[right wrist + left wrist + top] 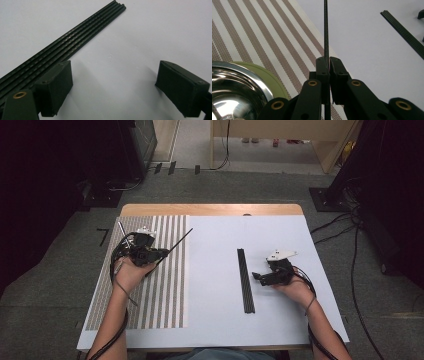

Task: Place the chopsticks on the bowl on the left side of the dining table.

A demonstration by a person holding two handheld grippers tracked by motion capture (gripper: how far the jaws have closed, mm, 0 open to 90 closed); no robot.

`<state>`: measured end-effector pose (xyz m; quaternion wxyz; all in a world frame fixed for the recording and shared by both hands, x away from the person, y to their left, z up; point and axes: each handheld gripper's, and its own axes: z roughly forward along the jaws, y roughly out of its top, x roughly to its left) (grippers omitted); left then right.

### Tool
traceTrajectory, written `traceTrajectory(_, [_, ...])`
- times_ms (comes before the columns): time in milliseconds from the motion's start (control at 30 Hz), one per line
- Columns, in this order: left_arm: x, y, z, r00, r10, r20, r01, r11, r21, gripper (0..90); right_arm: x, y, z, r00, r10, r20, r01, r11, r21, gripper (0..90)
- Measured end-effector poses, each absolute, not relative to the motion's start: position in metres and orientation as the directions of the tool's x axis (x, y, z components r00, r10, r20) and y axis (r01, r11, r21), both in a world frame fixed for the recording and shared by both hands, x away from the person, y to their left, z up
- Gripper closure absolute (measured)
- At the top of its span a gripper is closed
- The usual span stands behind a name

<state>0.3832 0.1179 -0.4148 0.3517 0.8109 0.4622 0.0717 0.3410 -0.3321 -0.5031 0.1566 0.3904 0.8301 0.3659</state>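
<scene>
Overhead light is washing the white desk [220, 285] brightly while the surrounding room is sitting dim; soft shadows are falling beneath the jaws, and glare is gleaming off the steel bowl [234, 92].

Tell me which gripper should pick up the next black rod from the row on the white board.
Right. The right gripper is open and sits just beside the row of black rods, jaws spread wide. The left gripper is over the striped mat, already shut on a single rod.

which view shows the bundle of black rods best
The right gripper view: the bundle of black rods runs close up, each rod distinct. The high view shows it whole as a dark strip; the left gripper view catches one end.
</scene>
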Motion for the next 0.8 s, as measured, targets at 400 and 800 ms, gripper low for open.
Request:
traceTrajectory(400, [0.384, 0.132, -0.415, 0.542, 0.811, -0.218, 0.714, -0.307, 0.63, 87.7, 0.341, -0.332, -0.503, -0.646, 0.763, 0.026, 0.534, 0.427, 0.73, 13.3])
traceTrajectory(800, [0.384, 0.147, -0.415, 0.522, 0.823, -0.223, 0.724, -0.29, 0.625, 87.7, 0.341, -0.332, -0.503, -0.646, 0.763, 0.026, 0.534, 0.427, 0.73, 13.3])
